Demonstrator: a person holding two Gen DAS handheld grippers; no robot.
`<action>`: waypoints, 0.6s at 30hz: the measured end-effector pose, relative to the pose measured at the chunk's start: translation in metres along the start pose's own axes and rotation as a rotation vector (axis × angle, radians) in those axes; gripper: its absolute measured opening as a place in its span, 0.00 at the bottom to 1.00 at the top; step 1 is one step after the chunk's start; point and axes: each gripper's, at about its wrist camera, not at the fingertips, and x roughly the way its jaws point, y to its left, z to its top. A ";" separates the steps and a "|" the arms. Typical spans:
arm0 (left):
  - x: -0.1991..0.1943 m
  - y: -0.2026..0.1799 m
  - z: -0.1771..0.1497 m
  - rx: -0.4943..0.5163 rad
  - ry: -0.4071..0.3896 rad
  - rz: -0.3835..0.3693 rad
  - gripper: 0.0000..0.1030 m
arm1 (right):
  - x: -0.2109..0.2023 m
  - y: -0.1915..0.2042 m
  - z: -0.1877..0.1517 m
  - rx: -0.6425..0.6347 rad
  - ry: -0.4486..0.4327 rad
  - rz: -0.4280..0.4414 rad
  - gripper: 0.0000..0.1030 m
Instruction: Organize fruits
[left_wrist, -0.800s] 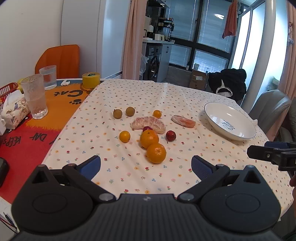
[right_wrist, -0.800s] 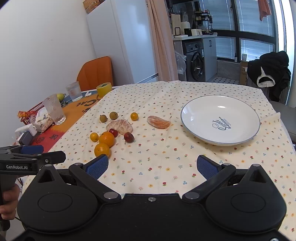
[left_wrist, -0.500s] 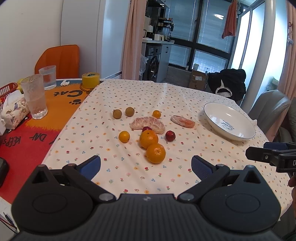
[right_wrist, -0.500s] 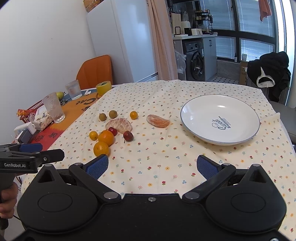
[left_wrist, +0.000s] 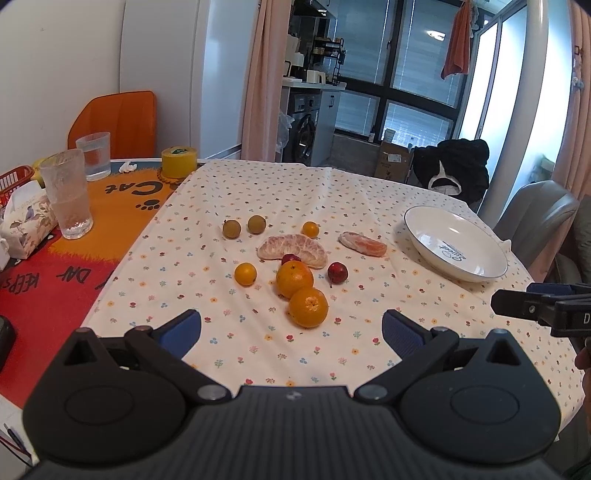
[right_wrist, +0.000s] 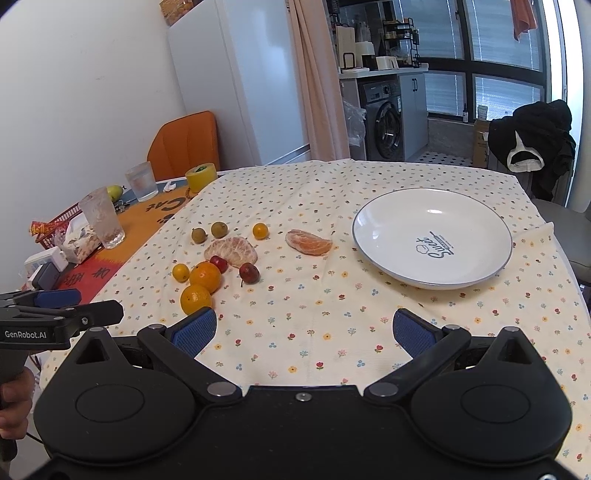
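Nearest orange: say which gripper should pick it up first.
Left. The nearest orange lies straight ahead between the open left gripper fingers; the right gripper faces bare cloth beside the plate.

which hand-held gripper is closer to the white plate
Right. The right hand-held gripper faces the white plate just ahead; the left hand-held gripper sits before the oranges, plate far right.

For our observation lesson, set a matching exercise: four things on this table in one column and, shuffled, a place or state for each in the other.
1. white plate
2. yellow tape roll
3. peeled orange piece
4. left gripper

A. open, holding nothing
B. on the orange mat
C. empty
D. on the cloth nearest the plate

Pairs: 1-C, 2-B, 3-D, 4-A
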 end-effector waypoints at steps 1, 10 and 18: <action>0.000 0.000 0.000 0.002 0.000 -0.001 1.00 | 0.000 0.000 0.000 0.001 0.001 0.000 1.00; -0.001 -0.001 0.000 0.003 -0.002 -0.003 1.00 | 0.000 -0.002 0.001 0.004 -0.001 -0.004 1.00; -0.001 -0.002 0.000 0.003 -0.003 -0.001 1.00 | 0.000 -0.002 0.001 0.004 -0.001 -0.006 1.00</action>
